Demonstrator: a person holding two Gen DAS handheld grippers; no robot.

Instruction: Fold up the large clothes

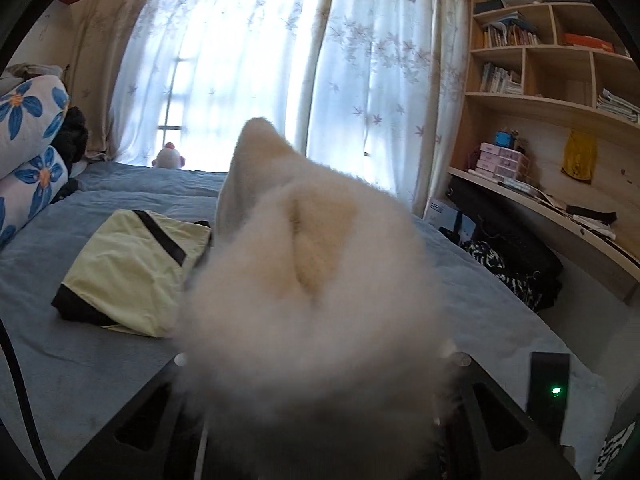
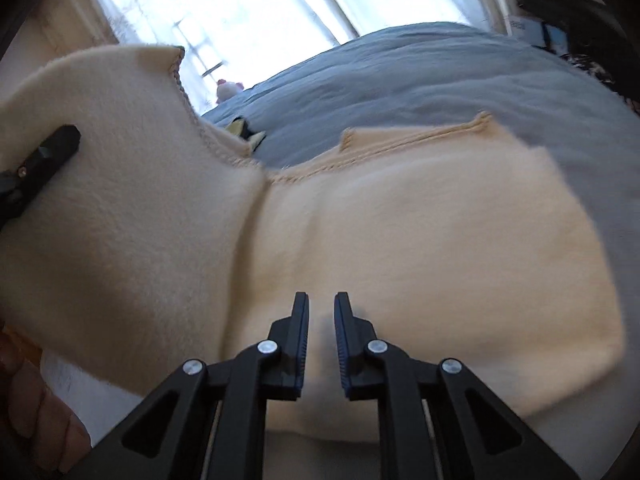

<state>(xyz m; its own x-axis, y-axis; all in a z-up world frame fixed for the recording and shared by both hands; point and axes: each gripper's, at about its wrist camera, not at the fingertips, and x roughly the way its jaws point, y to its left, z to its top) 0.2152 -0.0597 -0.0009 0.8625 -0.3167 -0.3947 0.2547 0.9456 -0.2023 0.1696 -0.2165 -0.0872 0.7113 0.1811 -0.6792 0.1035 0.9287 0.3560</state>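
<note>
A cream fleece garment (image 2: 400,232) lies partly folded on the blue bed (image 2: 400,80). My left gripper (image 1: 316,392) is shut on a bunch of this fleece garment (image 1: 312,280), which is lifted and covers its fingertips. In the right wrist view the left gripper's finger (image 2: 48,152) shows at the left edge, against the raised part of the fleece. My right gripper (image 2: 321,320) hovers just above the flat part of the garment, with its jaws a small gap apart and nothing between them.
A folded pale yellow and black garment (image 1: 128,268) lies on the bed (image 1: 80,360) to the left. Flowered bedding (image 1: 28,152) is piled at the far left. A desk and shelves (image 1: 540,184) stand on the right. A small plush toy (image 1: 170,157) sits by the curtained window.
</note>
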